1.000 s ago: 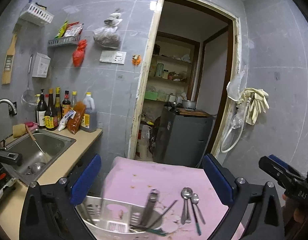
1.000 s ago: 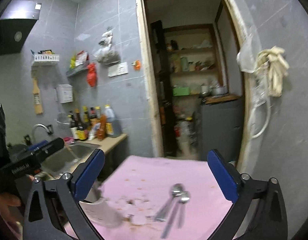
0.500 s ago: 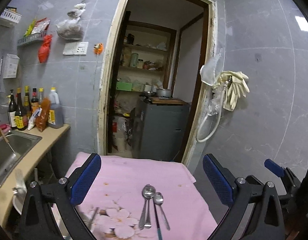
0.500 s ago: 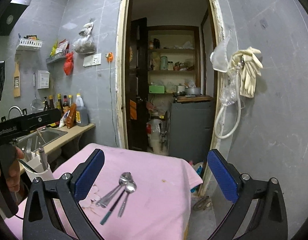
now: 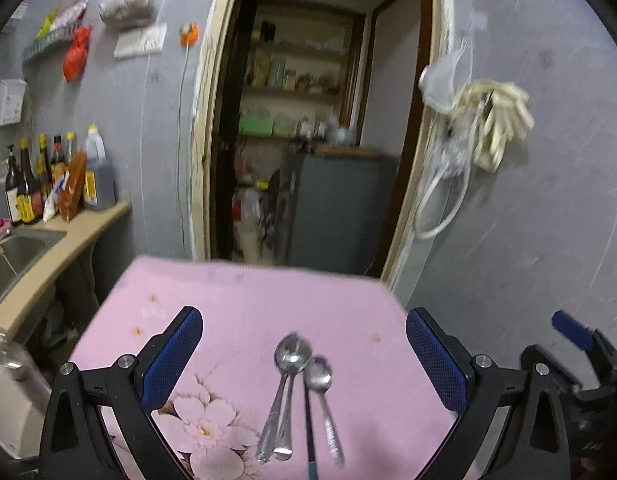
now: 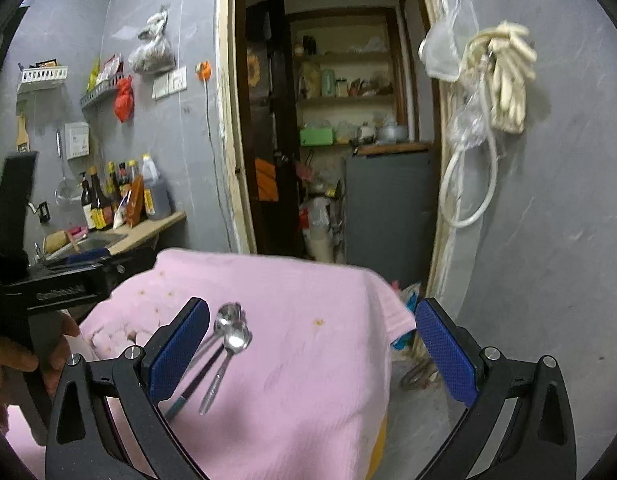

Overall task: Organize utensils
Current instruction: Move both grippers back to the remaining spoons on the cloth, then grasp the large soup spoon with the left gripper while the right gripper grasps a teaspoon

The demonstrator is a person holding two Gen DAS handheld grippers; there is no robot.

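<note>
Several metal spoons (image 5: 294,392) and a dark chopstick with a teal end (image 5: 309,428) lie side by side on the pink cloth-covered table (image 5: 244,300). My left gripper (image 5: 304,356) is open and empty, hovering above them with the spoons between its blue pads. The spoons (image 6: 228,340) also show in the right wrist view, near the left pad. My right gripper (image 6: 312,344) is open and empty above the table's right part. The left gripper's body (image 6: 68,280) shows at the left there. The utensil holder is out of view.
A counter with a sink (image 5: 16,248) and sauce bottles (image 5: 52,180) stands left. An open doorway (image 5: 308,140) with a grey cabinet (image 5: 340,208) is behind the table. Gloves and a hose (image 5: 488,128) hang on the right wall. The table's right edge (image 6: 392,320) drops to the floor.
Both grippers have swung right and lowered toward the spoons. The white utensil holder with cutlery has left both views. The spoons now appear closer.
</note>
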